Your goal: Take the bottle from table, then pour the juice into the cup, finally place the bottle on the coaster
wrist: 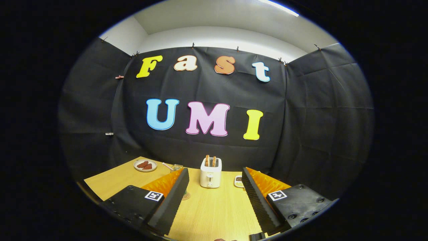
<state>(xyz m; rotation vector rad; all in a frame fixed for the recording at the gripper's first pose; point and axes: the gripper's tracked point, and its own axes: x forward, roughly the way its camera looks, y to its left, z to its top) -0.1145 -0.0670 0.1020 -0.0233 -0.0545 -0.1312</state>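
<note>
My gripper [215,171] is open above the wooden table [214,211], with nothing between its fingers. A small clear glass cup [176,166] stands just beyond the left fingertip, partly hidden by it. A small round coaster-like disc [186,195] lies on the table against the inner side of the left finger, mostly covered by that finger.
A white toaster [210,174] with two slices of toast stands straight ahead, between and beyond the fingertips. A plate [145,165] with brown pieces sits at the far left. A small dish [238,181] with dark contents peeks out beside the right finger. Black cloth walls the booth behind.
</note>
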